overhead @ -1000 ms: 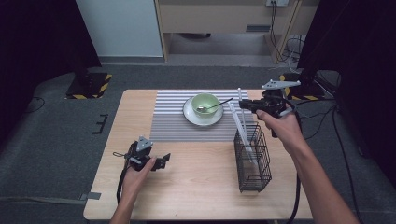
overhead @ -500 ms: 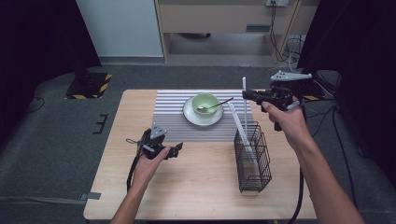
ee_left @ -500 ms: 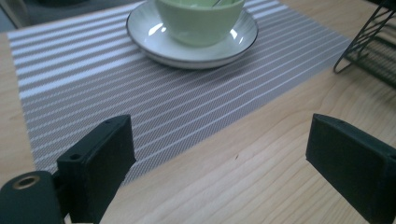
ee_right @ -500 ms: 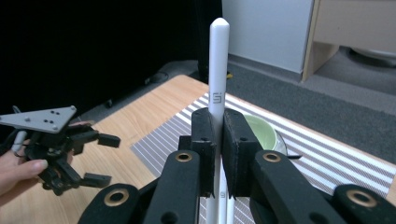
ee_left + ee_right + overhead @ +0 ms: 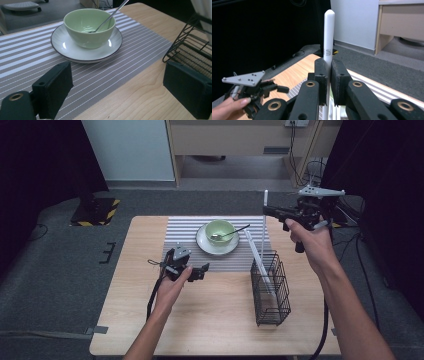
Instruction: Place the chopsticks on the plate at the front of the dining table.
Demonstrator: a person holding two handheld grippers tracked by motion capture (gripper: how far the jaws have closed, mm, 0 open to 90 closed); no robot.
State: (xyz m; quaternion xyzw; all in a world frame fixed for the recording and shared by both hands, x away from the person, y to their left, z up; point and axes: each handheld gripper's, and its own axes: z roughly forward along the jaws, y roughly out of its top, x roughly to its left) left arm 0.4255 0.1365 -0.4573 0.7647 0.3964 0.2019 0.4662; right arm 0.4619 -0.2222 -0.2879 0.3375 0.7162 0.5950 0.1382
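right claw (image 5: 326,82): clamped on a white stick (image 5: 328,37), upright, rounded top above the jaws. Lower end cut off at the bottom of the right gripper view.
stick, high view: (image 5: 264,220) thin vertical line running from the right claw (image 5: 267,211) down toward the wire basket (image 5: 270,287); can't tell whether the tip is inside the basket or above the rim.
second white stick (image 5: 257,260): leans in the basket, top tilted to far-left. Bottom end hidden behind the wires.
left claw (image 5: 117,87): jaws wide apart, holding nothing, low over the counter (image 5: 130,100) at the near edge of the striped mat (image 5: 30,62). In high view (image 5: 202,270) it sits left of the basket.
bowl (image 5: 89,26): green, on a white plate (image 5: 60,42), on the mat, far of the left claw.
spoon (image 5: 110,15): in the bowl, handle up to the right, end cut off at the frame top.
basket, left gripper view: (image 5: 190,42) only a corner visible, partly behind the right-hand jaw.
left hand (image 5: 229,105): seen far off in the right gripper view, partly cropped.
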